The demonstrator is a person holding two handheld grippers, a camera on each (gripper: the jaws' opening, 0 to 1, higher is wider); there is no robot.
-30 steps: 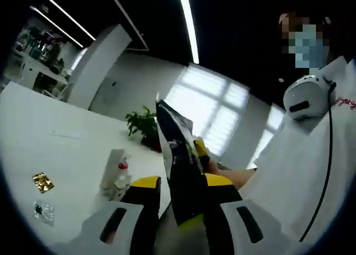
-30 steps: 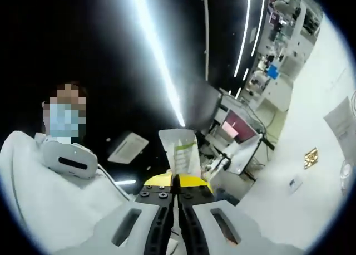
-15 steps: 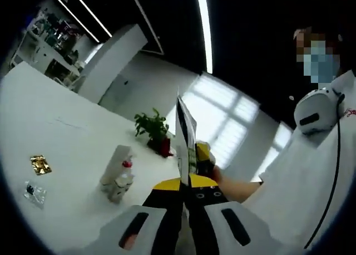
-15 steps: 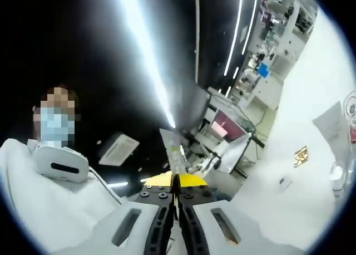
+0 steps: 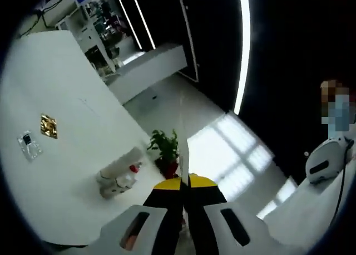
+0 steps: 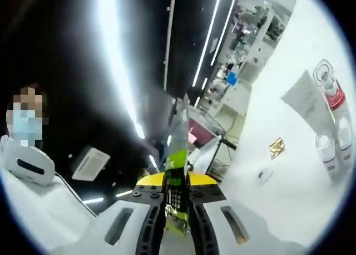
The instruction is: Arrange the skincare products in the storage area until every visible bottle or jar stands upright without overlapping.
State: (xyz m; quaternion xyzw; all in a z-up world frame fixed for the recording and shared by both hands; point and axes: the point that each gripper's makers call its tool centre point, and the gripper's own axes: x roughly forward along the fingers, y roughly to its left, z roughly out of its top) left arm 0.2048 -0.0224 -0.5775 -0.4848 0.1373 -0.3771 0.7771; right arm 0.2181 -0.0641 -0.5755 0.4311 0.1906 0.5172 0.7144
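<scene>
In the left gripper view the left gripper rises from the bottom centre with its yellow-tipped jaws pressed together on a thin sachet, seen edge-on as a pale sliver running up from the tips. Left of the jaws, at lower centre-left of the frame, a small cluster of skincare products sits on the white table: a white tube leaning over some small bottles, one with a red cap. Whether the small bottles are upright is hard to tell at this size. Further left on the table lie a gold packet and, just beside it, a clear packet. A potted plant stands beyond the cluster, near the jaw tips.

In the right gripper view the right gripper comes up from the bottom centre, jaws pinching the same sachet, whose green-and-silver face stretches upward to mid-frame. At the right edge the product cluster appears again, with the gold packet and the clear packet to its lower left on the table.
</scene>
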